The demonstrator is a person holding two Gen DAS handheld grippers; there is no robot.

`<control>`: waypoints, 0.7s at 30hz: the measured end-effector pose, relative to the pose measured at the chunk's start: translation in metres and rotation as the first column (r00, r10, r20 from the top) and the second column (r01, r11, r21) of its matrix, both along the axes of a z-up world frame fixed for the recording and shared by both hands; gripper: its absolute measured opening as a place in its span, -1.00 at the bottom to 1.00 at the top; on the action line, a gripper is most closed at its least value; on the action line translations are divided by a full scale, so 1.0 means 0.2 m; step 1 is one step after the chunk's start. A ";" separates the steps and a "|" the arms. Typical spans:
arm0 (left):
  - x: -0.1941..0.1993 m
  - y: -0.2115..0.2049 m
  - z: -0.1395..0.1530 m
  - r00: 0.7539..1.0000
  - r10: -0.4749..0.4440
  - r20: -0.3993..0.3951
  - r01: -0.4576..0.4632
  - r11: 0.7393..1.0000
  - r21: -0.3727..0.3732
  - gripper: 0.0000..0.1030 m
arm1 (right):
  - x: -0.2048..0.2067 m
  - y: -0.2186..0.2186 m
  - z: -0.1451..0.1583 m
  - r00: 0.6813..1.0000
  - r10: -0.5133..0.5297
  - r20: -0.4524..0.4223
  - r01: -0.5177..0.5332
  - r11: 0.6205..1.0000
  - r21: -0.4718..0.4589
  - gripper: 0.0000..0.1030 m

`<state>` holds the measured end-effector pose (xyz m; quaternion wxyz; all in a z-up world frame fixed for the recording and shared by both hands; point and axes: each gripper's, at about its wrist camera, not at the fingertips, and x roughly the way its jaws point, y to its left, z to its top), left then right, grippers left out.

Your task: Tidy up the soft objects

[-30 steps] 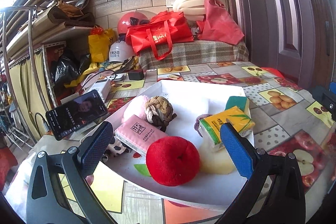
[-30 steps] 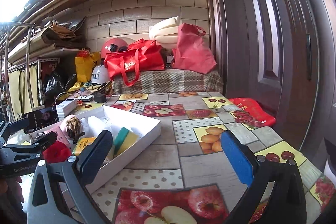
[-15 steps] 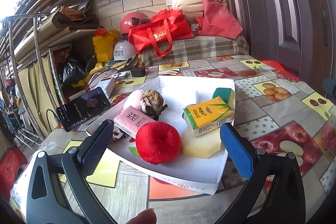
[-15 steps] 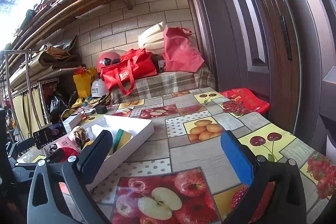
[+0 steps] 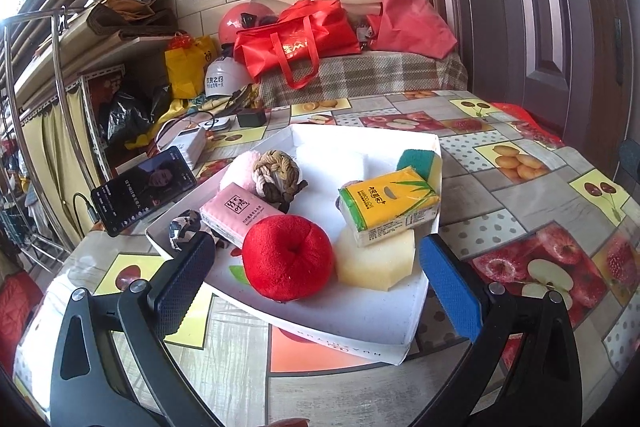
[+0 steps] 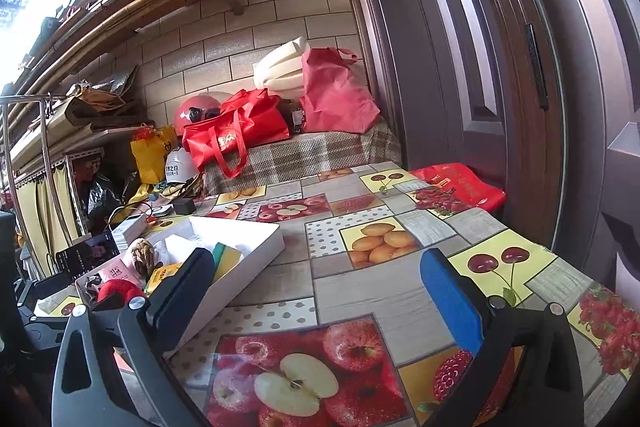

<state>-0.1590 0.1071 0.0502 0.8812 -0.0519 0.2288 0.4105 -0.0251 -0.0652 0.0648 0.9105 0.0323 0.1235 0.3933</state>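
A white tray (image 5: 360,323) on the fruit-print table holds soft things: a red plush apple (image 5: 288,261), a pale yellow sponge (image 5: 376,265), a yellow tissue pack (image 5: 390,203), a pink tissue pack (image 5: 238,213), a rope knot ball (image 5: 278,175), a pink pompom (image 5: 240,167) and a green-yellow sponge (image 5: 420,161). My left gripper (image 5: 316,287) hangs open just in front of the tray, holding nothing. In the right wrist view the tray (image 6: 248,263) lies at the left, and my right gripper (image 6: 320,291) is open and holding nothing over the tablecloth.
A phone (image 5: 144,189) leans at the tray's left side, with a white charger box (image 5: 186,147) and cables behind it. Red bags (image 5: 296,35) and helmets sit on a plaid bench at the back. A brown door (image 6: 500,67) stands to the right.
Both grippers have pulled back and up from the tray, so it looks smaller and farther off. Both stay open. The things in the tray have not moved.
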 end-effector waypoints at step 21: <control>-0.01 0.02 0.00 0.999 -0.032 0.016 0.033 0.999 -0.042 1.00 | -0.09 0.05 0.01 0.996 0.010 0.090 -0.006 0.999 -0.046 1.00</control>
